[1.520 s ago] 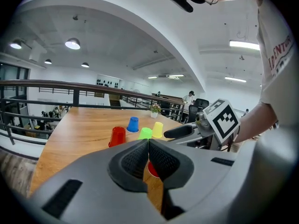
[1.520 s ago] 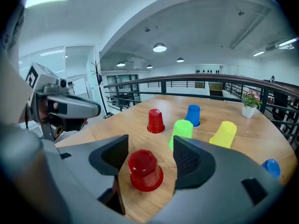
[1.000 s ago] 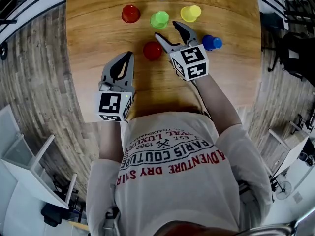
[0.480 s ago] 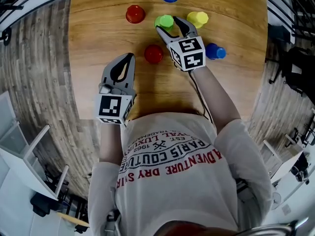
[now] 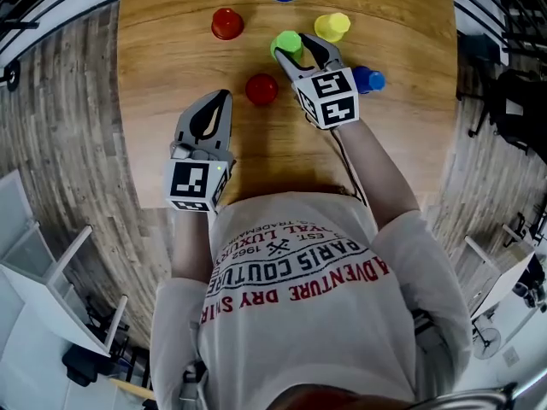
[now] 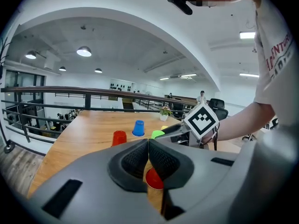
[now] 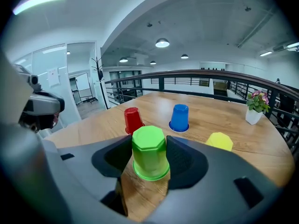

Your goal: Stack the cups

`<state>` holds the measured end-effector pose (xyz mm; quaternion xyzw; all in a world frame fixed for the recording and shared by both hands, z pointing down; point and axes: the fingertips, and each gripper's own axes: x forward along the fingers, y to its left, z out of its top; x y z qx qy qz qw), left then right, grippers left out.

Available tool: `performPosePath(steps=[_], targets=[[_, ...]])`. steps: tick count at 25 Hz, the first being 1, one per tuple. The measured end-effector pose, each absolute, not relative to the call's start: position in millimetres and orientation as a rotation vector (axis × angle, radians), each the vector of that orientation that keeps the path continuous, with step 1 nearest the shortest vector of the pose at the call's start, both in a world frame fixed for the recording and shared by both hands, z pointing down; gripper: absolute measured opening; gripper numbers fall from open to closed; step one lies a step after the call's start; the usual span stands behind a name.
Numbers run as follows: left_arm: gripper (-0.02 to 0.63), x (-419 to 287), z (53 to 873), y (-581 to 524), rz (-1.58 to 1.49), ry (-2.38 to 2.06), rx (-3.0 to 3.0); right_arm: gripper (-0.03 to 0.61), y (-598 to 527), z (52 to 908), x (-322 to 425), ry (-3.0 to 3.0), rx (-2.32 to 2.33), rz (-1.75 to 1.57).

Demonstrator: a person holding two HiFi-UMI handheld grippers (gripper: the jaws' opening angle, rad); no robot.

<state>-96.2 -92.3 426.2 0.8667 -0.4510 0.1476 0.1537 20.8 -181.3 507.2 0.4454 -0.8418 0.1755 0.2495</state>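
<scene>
The right gripper [image 5: 297,49] has come forward over the green cup [image 7: 149,153], and its jaws have just been closing. The cup stands upside down on the table [image 7: 233,120] between them, with the pads meeting its sides. This looks like the first pick for the stack. Beyond the jaws stand a red cup [image 7: 132,120] ahead-left, a blue cup [image 7: 179,117] ahead and a yellow cup [image 7: 219,141] to the right. The left gripper [image 6: 148,148] is pinched together and empty, with another red cup [image 6: 154,178] just past its tips.

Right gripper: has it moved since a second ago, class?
Yes. The right gripper has gone forward across the table to the green cup, which now sits between its jaws, just closing on it.
</scene>
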Motion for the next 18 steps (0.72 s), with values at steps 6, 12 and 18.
performPosePath(steps=[6,12,18], targets=[[0.017,-81.7,417.6,-84.2,0.422,-1.211,2.56,0.241,-148.3,499.8,36.4,-2.266,1.273,0.459],[0.017,-77.0,417.9,-71.1,0.442,-1.142,2.6,0.242,-114.2,511.8,43.0,-2.227,1.312,0.51],[0.017,-80.4,422.1,-59.0,0.46,-1.096,2.615,0.242,-95.8,522.4,42.2,-2.195,1.358,0.549]])
